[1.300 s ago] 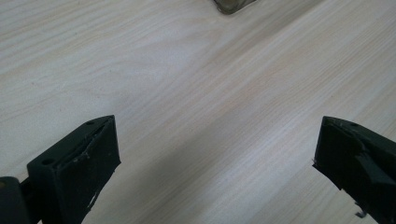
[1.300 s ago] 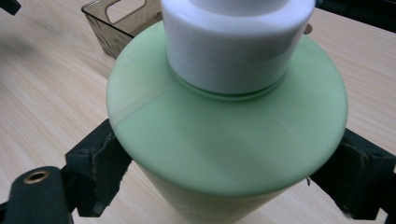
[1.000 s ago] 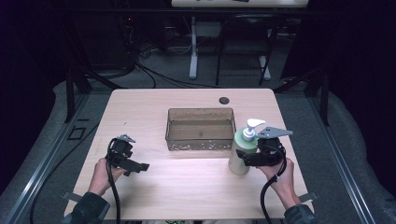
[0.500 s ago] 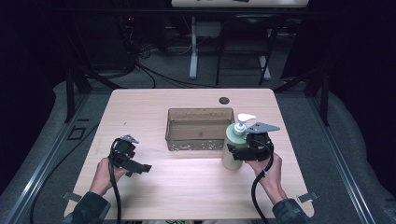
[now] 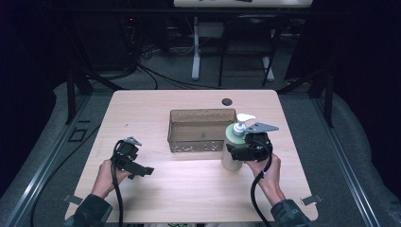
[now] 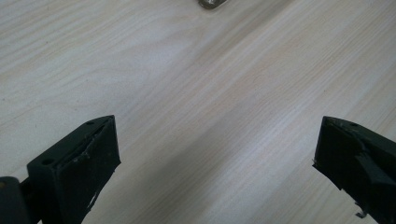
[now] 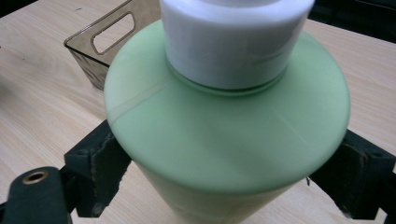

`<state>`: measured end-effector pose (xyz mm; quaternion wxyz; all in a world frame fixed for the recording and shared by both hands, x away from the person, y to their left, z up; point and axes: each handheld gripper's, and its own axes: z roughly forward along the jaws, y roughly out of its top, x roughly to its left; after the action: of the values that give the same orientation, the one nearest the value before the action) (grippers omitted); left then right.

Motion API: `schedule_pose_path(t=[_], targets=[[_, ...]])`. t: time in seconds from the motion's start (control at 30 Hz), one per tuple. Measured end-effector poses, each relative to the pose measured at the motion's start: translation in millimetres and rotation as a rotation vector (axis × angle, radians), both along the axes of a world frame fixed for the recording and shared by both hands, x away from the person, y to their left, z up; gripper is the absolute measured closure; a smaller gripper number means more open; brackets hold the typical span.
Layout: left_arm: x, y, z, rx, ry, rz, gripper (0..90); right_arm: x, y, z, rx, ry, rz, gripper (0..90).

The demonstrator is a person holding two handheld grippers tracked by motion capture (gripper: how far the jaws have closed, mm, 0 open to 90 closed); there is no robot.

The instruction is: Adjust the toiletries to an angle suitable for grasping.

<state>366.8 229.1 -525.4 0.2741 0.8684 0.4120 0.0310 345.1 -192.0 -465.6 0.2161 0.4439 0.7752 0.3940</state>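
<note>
Right gripper (image 5: 235, 152): jaws closed on the body of the pale green plastic pump bottle with a white collar and white pump head (image 5: 235, 144). In the right gripper view the two black jaws press against opposite sides of the bottle (image 7: 224, 135), just under its shoulder; they stand wide apart because the bottle is broad. The grip is made from the bottle's near right side, the person's right hand (image 5: 265, 168) behind the tool.

Landmark: the translucent brown plastic rectangular tray with cut-out handle slots (image 5: 178, 141), standing at the middle of the light wooden table (image 5: 189, 189). The bottle is upright, just beside the tray's near right corner, outside it; contact with the tray wall cannot be determined. In the right gripper view the same tray (image 7: 100, 60) lies beyond the bottle, its handle slot visible.

Left gripper (image 5: 142, 170): well to the left of the tray and nearer the person, held low over the table in the left hand (image 5: 109, 172). In the left gripper view its jaws stand wide apart with bare wood between them; nothing is held.

A small dark round spot (image 5: 227, 101) lies on the table beyond the tray's far right corner.
</note>
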Motion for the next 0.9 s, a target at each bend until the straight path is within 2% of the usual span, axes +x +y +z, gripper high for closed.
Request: schedule_pose_path(t=[0.2, 0.27, 0.3, 0.37, 0.4, 0.6, 0.67, 0.7, 0.8, 0.9], targets=[[0.0, 1.9, -0.3, -0.003, 0.000, 0.000, 0.0, -0.1, -1.1, 0.2, 0.002, 0.002, 0.007, 11.6], [-0.3, 2.3, -0.5, -0.004, 0.001, -0.003, 0.0, -0.1, -3.1, 0.6, 0.010, 0.008, 0.023, 10.6], [-0.4, 2.5, -0.4, -0.004, 0.000, -0.004, 0.0, 0.6, -6.3, 0.8, 0.014, 0.033, 0.053, 5.3], [-0.8, 3.5, 0.0, -0.008, -0.002, -0.008, 0.0, 0.0, -8.1, 1.2, 0.014, 0.035, 0.066, 4.4], [-0.9, 4.1, 0.0, -0.013, -0.003, -0.009, 0.0, -2.3, -9.9, 3.9, 0.004, 0.047, 0.090, 0.4], [-1.3, 6.1, 0.2, -0.013, -0.005, -0.005, 0.0, -8.7, -16.5, 9.8, -0.028, 0.051, 0.130, 0.0], [-1.0, 7.1, 0.7, -0.016, -0.005, -0.006, 0.0, -10.9, -26.5, 11.8, -0.035, 0.086, 0.160, 0.0], [-1.0, 7.1, 0.7, -0.016, -0.005, -0.006, 0.0, -10.9, -26.5, 11.8, -0.035, 0.086, 0.160, 0.0], [-0.6, 7.5, 0.2, -0.013, -0.005, -0.004, 0.0, -10.3, -39.0, 12.2, -0.055, 0.132, 0.171, 0.0], [-0.5, 6.9, -0.6, -0.008, -0.003, -0.007, 0.0, -9.0, -47.0, 10.4, -0.074, 0.149, 0.173, 0.0]])
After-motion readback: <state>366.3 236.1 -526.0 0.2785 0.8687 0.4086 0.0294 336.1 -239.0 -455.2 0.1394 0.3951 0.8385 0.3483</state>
